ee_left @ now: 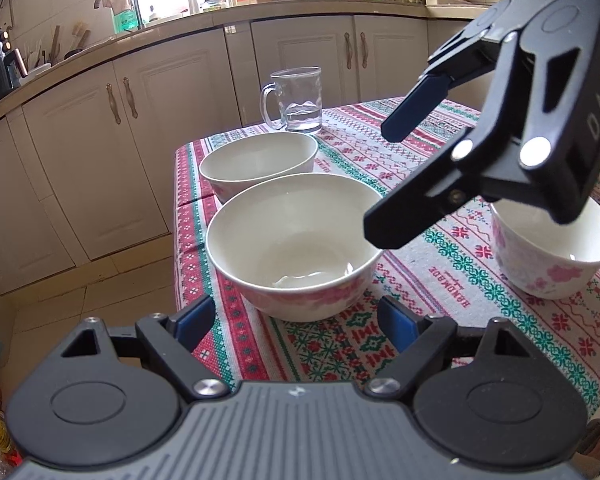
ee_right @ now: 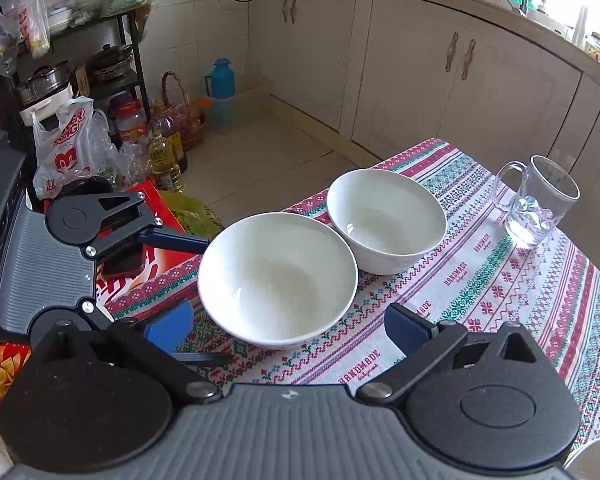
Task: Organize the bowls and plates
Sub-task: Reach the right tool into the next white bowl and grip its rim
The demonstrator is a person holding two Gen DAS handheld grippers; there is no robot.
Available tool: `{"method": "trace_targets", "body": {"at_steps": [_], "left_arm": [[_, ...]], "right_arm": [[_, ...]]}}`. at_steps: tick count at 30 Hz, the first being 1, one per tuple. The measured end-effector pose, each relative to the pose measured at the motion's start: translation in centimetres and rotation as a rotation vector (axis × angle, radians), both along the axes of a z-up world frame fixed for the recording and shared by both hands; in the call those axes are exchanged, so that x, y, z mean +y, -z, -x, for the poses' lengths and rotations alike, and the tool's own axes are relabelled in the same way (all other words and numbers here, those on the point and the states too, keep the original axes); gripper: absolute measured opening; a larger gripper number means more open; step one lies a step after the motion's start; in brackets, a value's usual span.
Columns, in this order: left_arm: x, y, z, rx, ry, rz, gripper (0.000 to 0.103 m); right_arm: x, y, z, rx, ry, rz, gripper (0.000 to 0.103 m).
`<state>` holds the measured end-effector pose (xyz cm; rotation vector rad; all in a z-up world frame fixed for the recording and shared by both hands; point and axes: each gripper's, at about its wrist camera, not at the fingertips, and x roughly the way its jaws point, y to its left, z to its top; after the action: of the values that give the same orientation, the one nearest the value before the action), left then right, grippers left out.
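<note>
Two large white bowls with pink flower print stand side by side on the patterned tablecloth: the near bowl (ee_left: 296, 244) (ee_right: 278, 280) and the far bowl (ee_left: 260, 164) (ee_right: 386, 220). A smaller flowered bowl (ee_left: 556, 252) stands to the right, partly hidden by my right gripper. My left gripper (ee_left: 296, 320) is open and empty, its jaws on either side of the near bowl's near side; it also shows in the right wrist view (ee_right: 204, 300). My right gripper (ee_right: 288, 326) (ee_left: 376, 178) is open and empty, hovering above the near bowl.
A glass mug (ee_left: 296, 100) (ee_right: 538, 204) stands at the table's far edge. The table's left edge (ee_left: 178, 216) drops to a tiled floor. Kitchen cabinets (ee_left: 132, 128) lie beyond. Bags, oil bottles (ee_right: 164, 156) and a red box (ee_right: 140, 264) crowd the floor beside the table.
</note>
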<state>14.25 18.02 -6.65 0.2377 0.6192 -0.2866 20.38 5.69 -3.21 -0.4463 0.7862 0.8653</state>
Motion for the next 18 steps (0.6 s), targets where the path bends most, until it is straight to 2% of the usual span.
{"method": "trace_targets", "body": {"at_steps": [7,12,18], "left_arm": [[0.0,0.0,-0.8,-0.023,0.018,-0.005,0.088],[-0.1,-0.1,-1.1,-0.029,0.035,-0.001,0.088],[-0.1,0.0,-1.3,-0.031,0.052,0.008,0.088]], "right_arm": [[0.7,0.2,-1.5,0.028,-0.01,-0.013,0.099],[1.1,0.9,-2.8,0.059,0.005,-0.001,0.088],[1.2,1.5,-4.1,0.093,0.019,-0.004,0.087]]}}
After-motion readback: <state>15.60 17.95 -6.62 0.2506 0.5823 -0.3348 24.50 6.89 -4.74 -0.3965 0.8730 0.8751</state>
